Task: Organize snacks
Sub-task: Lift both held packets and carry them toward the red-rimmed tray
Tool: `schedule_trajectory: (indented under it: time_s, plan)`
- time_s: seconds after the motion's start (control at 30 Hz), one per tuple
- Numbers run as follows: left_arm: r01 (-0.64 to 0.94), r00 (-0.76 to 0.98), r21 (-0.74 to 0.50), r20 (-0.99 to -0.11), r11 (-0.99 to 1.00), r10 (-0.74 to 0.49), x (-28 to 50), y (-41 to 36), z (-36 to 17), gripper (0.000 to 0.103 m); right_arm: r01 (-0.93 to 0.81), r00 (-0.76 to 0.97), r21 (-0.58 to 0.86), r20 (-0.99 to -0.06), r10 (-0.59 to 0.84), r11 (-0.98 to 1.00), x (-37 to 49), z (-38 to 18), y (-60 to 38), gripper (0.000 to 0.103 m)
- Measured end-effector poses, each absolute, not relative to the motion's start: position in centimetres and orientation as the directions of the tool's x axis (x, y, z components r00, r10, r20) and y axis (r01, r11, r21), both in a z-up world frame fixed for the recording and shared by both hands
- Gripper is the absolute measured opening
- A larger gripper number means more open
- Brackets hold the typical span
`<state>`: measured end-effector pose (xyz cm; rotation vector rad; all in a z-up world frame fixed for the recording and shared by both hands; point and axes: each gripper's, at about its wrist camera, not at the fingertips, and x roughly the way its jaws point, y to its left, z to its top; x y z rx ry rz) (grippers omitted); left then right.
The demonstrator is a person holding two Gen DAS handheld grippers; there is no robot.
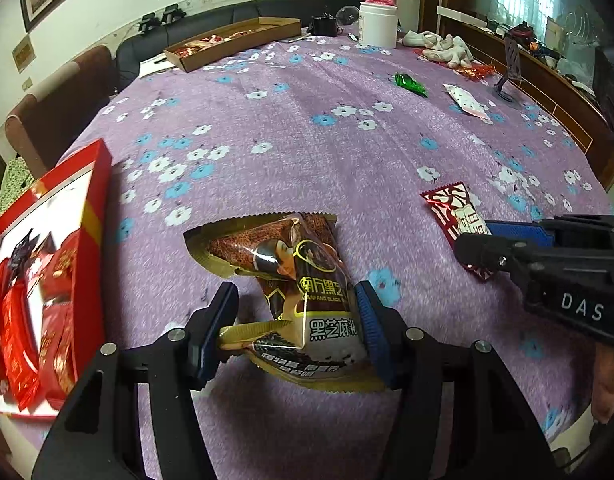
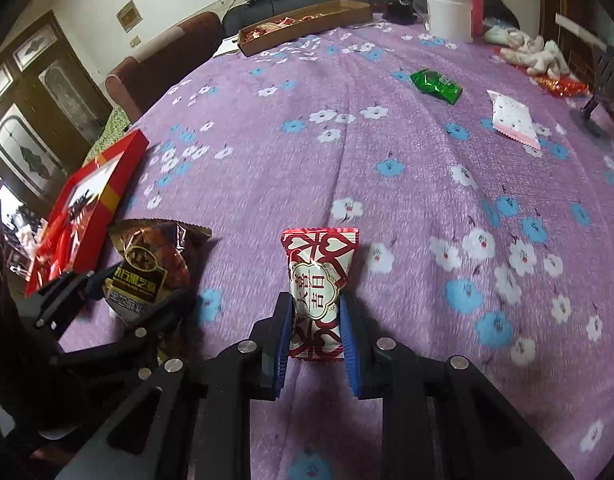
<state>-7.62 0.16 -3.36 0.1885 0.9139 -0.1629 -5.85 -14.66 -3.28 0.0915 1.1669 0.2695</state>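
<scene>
Lying at the far left, an open red gift box [image 1: 95, 200] holds glossy red packets. Beside it, the left gripper [image 1: 295, 328] fingers pinch a crinkly brown-and-gold sesame sachet [image 1: 303, 280]. Rightward, the right gripper [image 2: 313, 332] fingers pinch a slim red-and-white candy packet [image 2: 319, 276] above the purple flowered worktop [image 2: 387, 160]. Farther off lie one green packet [image 2: 436, 85] and one white-pink sachet [image 2: 513, 120].

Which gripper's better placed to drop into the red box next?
Left. The left gripper, holding the black sesame packet, is right beside the red box; the right gripper sits farther away.
</scene>
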Motion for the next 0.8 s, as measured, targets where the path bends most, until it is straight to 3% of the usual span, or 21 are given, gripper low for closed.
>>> schedule_trajectory:
  time_s: [0.6,0.7,0.8]
  plan:
    - [0.168,0.638,0.042,-0.766,0.985,-0.076,-8.5,5.1,-2.3,0.049,-0.241,0.359,0.179,-0.897,0.259,0.954,-6.0,-1.8,-8.6,0.023]
    - [0.157,0.633,0.038,-0.771,0.987,-0.071,-8.2,5.1,-2.5,0.053,-0.221,0.348,0.180,-0.903,0.250,0.958,-5.8,-2.5,-9.0,0.023]
    - [0.152,0.598,0.044,-0.800,0.987,-0.057,-7.6,4.6,-3.4,0.065,-0.203,0.338,0.186,-0.908,0.247,0.961,-5.7,-3.3,-9.7,0.023]
